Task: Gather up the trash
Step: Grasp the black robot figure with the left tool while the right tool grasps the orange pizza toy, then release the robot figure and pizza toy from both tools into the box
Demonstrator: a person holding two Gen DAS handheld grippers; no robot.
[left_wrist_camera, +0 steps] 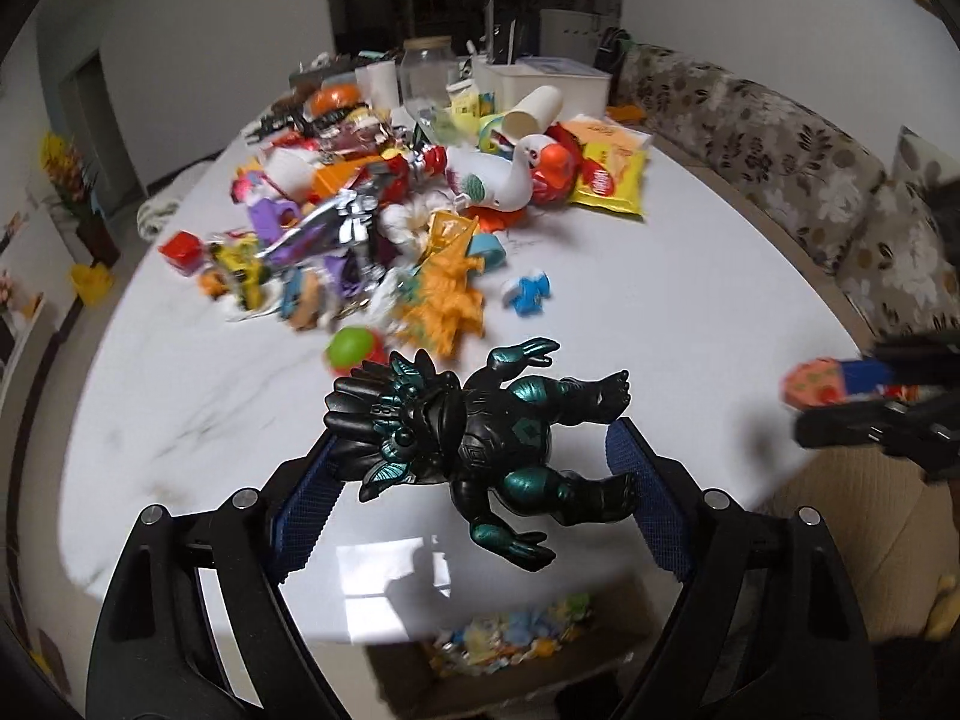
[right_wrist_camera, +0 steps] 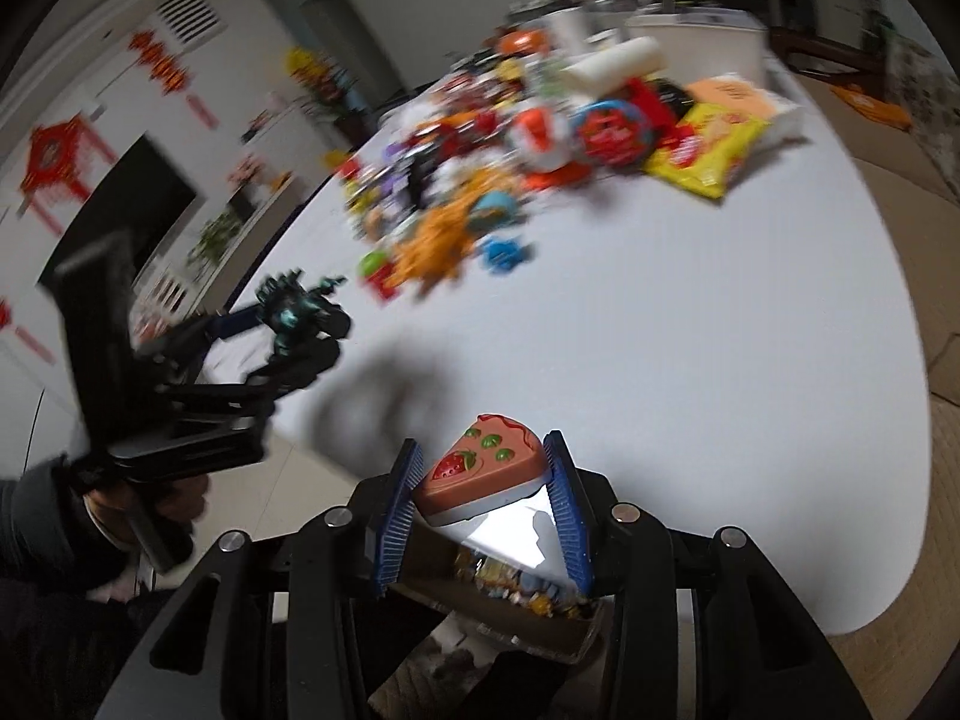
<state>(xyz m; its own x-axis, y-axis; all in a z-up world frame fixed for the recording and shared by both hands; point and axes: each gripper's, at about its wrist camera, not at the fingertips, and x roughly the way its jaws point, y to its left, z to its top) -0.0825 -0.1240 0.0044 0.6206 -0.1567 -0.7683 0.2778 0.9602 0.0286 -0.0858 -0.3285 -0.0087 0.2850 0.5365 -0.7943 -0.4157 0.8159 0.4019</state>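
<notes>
Between the blue pads (left_wrist_camera: 300,516) of the left gripper (left_wrist_camera: 474,468) sits a black-and-teal monster figure (left_wrist_camera: 480,450), lying crosswise, head at the left pad, feet at the right pad. Fingers stand wide, pinching the figure along its length, clear of the tabletop. Right gripper (right_wrist_camera: 486,480): fingers drawn partway in, blue pads (right_wrist_camera: 396,516) clamped on a toy cake slice (right_wrist_camera: 480,468), pink top with a strawberry and green leaves, grey base. Slice held above the near table edge.

Below both grippers, past the edge of the white table (left_wrist_camera: 660,300), an open cardboard box (right_wrist_camera: 528,618) on the floor holds small colourful items; contents too blurred to name.

Further out on the table: heap of toys and packaging, including an orange dinosaur figure (left_wrist_camera: 444,294), a small blue toy (left_wrist_camera: 528,294), a green-and-red ball (left_wrist_camera: 351,348), a white swan toy (left_wrist_camera: 510,180), a yellow snack bag (left_wrist_camera: 612,174), a paper cup (left_wrist_camera: 534,111) on its side, a glass jar (left_wrist_camera: 426,75). Patterned sofa (left_wrist_camera: 780,162) beyond the table's right side.
</notes>
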